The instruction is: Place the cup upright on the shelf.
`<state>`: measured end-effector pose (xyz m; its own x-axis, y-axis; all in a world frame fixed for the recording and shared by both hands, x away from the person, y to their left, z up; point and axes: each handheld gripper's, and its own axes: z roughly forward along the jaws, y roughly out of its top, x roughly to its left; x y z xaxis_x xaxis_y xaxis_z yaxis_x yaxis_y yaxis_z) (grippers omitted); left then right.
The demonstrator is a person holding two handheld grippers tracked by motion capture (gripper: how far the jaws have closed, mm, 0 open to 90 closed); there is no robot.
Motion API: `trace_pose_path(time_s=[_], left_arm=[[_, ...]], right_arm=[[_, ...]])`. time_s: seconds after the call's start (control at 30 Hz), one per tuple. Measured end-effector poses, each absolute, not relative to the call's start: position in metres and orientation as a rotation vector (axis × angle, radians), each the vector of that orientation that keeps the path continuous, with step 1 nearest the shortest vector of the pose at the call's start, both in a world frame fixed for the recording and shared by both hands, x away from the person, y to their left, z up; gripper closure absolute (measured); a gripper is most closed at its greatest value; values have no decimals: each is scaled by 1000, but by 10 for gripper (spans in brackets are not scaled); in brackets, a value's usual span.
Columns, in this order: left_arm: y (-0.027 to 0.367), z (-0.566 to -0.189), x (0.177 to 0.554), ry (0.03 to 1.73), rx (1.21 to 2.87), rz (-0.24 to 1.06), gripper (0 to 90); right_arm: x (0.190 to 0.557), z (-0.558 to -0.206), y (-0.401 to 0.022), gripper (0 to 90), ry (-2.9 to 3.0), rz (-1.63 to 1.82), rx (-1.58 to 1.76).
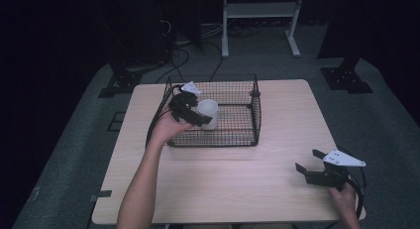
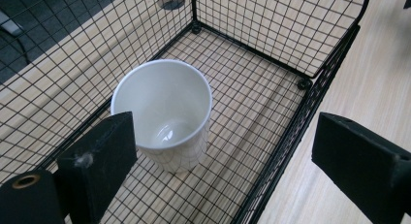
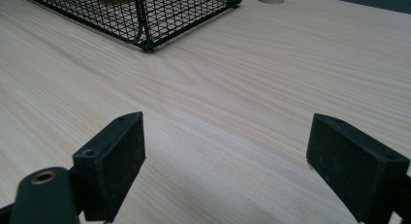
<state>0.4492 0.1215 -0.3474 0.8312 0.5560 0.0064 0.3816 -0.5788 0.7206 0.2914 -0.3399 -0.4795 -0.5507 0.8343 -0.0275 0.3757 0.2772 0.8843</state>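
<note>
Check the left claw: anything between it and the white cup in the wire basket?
Nothing visible blocks it. The left claw is open just above the white cup, which stands upright on the wire basket floor. The basket's near wall sits under the claw's right jaw, beside the cup rather than between them.

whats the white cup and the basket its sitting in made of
White cup: looks like glazed ceramic, possibly glossy plastic; smooth walls with a bright glint on the inside bottom.
Wire basket: thin metal wire welded in a grid, with a matt black coating, likely paint or plastic.
</note>
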Motion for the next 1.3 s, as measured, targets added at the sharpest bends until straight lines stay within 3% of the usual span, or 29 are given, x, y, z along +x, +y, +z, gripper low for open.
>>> trace_pose_path(time_s=[1.3], left_arm=[[136,-358,397,633,2210,331,80]], right_arm=[[292,-480,-338,131,2066,1198,1090]])
